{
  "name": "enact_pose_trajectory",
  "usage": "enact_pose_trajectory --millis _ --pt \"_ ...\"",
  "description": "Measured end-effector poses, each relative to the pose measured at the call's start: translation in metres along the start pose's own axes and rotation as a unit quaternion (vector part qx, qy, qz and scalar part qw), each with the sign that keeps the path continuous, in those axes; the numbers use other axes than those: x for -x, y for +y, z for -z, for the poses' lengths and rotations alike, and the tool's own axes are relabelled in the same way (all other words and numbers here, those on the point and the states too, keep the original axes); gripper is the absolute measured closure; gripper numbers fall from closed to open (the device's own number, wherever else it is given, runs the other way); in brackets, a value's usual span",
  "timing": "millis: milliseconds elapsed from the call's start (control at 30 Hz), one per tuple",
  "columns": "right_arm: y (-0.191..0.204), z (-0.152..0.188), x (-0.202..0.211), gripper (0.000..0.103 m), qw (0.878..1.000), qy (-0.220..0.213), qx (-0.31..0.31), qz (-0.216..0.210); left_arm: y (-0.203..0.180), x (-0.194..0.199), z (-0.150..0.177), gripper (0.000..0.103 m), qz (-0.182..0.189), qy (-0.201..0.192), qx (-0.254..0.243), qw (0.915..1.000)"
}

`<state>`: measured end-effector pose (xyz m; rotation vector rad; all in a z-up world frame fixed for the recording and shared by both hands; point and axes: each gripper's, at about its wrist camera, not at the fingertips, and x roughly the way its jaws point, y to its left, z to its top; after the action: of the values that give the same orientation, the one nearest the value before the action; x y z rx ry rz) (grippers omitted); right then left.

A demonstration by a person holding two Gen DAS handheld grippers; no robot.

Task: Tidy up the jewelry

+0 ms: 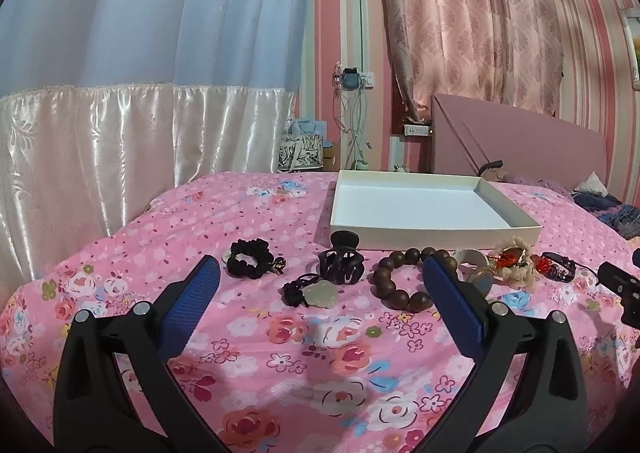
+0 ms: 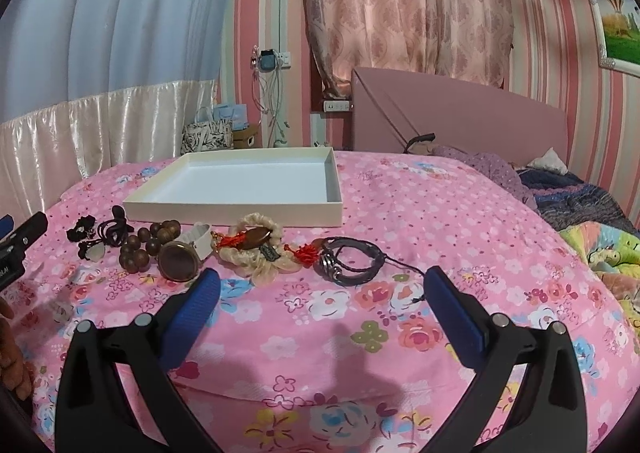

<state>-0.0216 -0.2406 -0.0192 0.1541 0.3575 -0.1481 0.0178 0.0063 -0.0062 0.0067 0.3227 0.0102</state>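
Jewelry lay in a loose row on the bedspread (image 1: 280, 365), none of it yet in the white tray (image 1: 424, 231) just behind it, so we judged the sorting not begun. From the left ran a black scrunchie (image 1: 246, 258), a black claw clip (image 1: 341, 259), a pale pendant on black cord (image 1: 320, 292), a wooden bead bracelet (image 1: 396, 281), a round watch (image 2: 178, 258), a cream shell bracelet with red tassels (image 2: 256, 249) and a dark leather bracelet (image 2: 352, 258). Every piece was left to move.

We held our left gripper (image 1: 320, 273) spread wide and empty, low above the pendant and clip. Our right gripper (image 2: 322, 285) was equally wide and empty, hovering just short of the leather bracelet.

The bed wore a pink floral cover, soft and slightly rumpled. Behind stood a pink headboard (image 2: 460, 121), patterned pink curtains (image 2: 400, 5), striped wallpaper, and a pale drape (image 1: 140, 33) on the left.
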Motion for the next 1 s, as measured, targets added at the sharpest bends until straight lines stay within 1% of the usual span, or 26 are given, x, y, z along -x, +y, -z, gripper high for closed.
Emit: enact_pose_trajectory --millis 33,67,100,467,1000 --pt "-0.002 0.0 0.001 0.002 1.0 -0.002 -0.005 0.0 0.002 -0.001 0.0 0.003 0.001 0.0 0.002 1.0" --pt "-0.004 0.0 0.002 0.002 1.0 -0.004 -0.008 0.001 -0.004 0.01 0.001 0.003 0.001 -0.003 0.006 1.0" --pt "-0.004 0.0 0.003 0.002 1.0 -0.006 -0.009 0.001 -0.004 0.01 0.001 0.003 0.001 -0.004 0.009 1.0" --pt "0.001 0.0 0.0 0.002 1.0 -0.001 -0.001 -0.001 -0.003 0.006 0.0 0.003 0.004 -0.002 0.003 1.0" --pt "0.001 0.0 -0.001 0.002 1.0 0.001 0.002 0.0 -0.003 0.008 0.003 0.003 0.005 -0.006 0.008 0.9999"
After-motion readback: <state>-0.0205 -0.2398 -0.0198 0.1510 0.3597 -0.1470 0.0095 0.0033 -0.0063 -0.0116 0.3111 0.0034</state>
